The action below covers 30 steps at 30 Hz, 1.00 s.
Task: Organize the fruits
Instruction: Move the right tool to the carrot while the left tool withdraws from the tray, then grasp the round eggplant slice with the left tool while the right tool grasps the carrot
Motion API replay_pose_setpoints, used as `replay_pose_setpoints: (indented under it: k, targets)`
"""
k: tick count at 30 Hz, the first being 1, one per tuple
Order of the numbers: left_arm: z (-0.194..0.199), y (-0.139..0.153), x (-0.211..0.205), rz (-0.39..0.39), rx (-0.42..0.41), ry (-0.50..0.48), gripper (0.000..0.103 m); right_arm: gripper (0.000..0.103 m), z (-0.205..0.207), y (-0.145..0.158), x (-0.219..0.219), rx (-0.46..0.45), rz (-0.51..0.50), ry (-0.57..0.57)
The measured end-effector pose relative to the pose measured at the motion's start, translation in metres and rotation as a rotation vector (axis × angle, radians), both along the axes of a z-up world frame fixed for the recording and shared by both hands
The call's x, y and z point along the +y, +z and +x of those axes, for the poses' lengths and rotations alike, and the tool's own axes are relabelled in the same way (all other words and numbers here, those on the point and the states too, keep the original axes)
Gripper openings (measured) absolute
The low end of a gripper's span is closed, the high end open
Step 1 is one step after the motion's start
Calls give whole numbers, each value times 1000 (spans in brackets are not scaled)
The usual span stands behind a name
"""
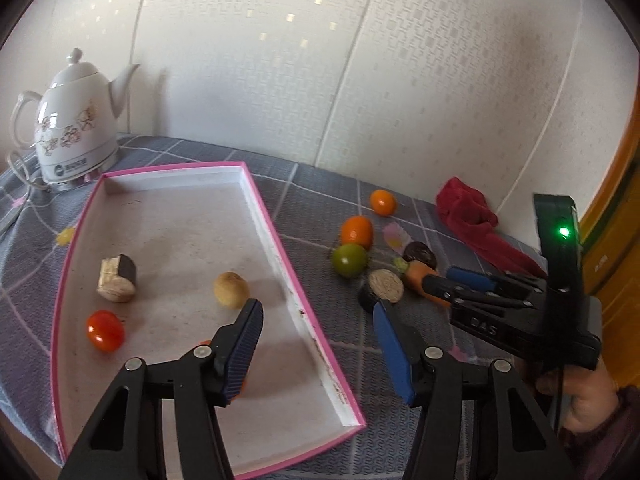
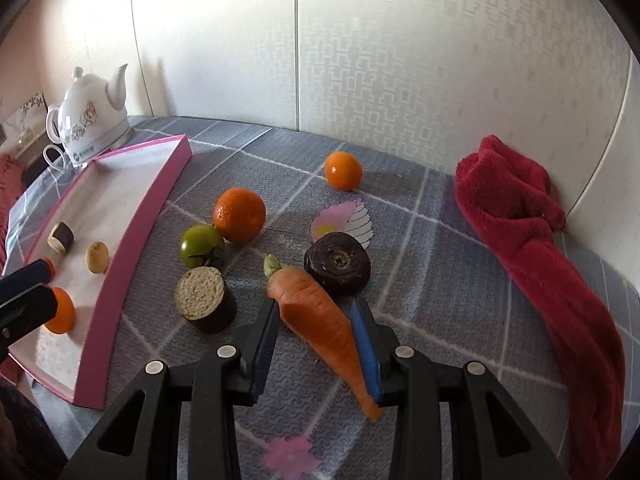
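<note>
**Carrot between my right tongs, left tongs parted over the tray**

In my right wrist view the carrot (image 2: 320,320) lies low in centre frame, slanting between my right gripper (image 2: 316,356) pads; the right pad touches it, but I cannot tell whether the left one presses. Just up-left stand a cut dark-skinned piece (image 2: 204,298), a green tomato (image 2: 202,245) and an orange (image 2: 239,214). My left gripper (image 1: 320,344) hangs parted and empty over the pink tray (image 1: 280,248), a small orange fruit (image 2: 62,312) beside its finger.
</note>
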<state>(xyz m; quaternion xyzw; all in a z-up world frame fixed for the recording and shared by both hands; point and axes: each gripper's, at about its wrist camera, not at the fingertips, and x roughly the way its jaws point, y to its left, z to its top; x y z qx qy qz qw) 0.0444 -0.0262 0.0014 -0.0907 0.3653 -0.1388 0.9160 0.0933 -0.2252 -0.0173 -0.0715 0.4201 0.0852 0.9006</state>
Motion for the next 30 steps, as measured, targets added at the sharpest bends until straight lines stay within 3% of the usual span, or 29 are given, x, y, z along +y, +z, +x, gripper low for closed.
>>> replay_pose_setpoints:
  k: [10, 16, 17, 20, 23, 30]
  targets:
    - [-5, -1, -23, 64, -28, -79, 61, 38, 0, -7, 14, -7, -92, 105]
    - [2, -4, -26, 68, 3, -59, 61, 34, 4, -5, 11, 6, -67, 91]
    - [4, -4, -29, 70, 8, -70, 59, 34, 4, -5, 10, 10, -61, 88]
    - [8, -2, -40, 101, 9, -97, 40, 34, 8, -3, 1, 44, 15, 60]
    - [14, -5, -47, 101, 30, -118, 36, 34, 10, -4, -9, 75, 87, 34]
    - [32, -15, -61, 71, 105, -120, 33, 32, 5, -5, -5, 73, 61, 49]
